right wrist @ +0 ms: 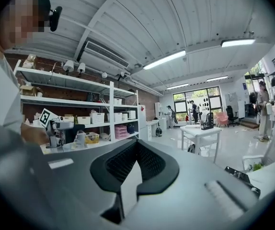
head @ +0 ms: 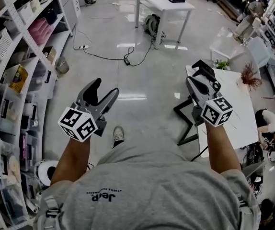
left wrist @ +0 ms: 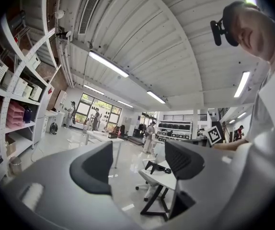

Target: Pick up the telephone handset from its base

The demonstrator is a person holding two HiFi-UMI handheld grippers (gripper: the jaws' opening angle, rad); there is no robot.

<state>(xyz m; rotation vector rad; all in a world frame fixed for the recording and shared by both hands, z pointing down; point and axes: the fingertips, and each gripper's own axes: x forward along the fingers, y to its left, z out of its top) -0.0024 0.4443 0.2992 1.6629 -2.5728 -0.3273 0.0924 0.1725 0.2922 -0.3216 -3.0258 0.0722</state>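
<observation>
- Head view, item one: black plastic telephone (head: 206, 71), lying at the near-left corner of a white rectangular desk (head: 235, 111). The handset looks to be seated on its base, though the two cannot be told apart from here. Its long axis appears to run diagonally, from upper left to lower right.
- Right claw (head: 193, 83): clenched with nothing between the jaws, and held level. The telephone lies just ahead of its tip, slightly to the right, so this is the nearer one.
- Left claw (head: 105, 89): released wide and empty. It is well apart from the telephone, over glossy grey floor (head: 142, 75). Its own view shows the telephone ahead and to the right.
- Judgement: the right claw must open before it can span the handset crosswise.
</observation>
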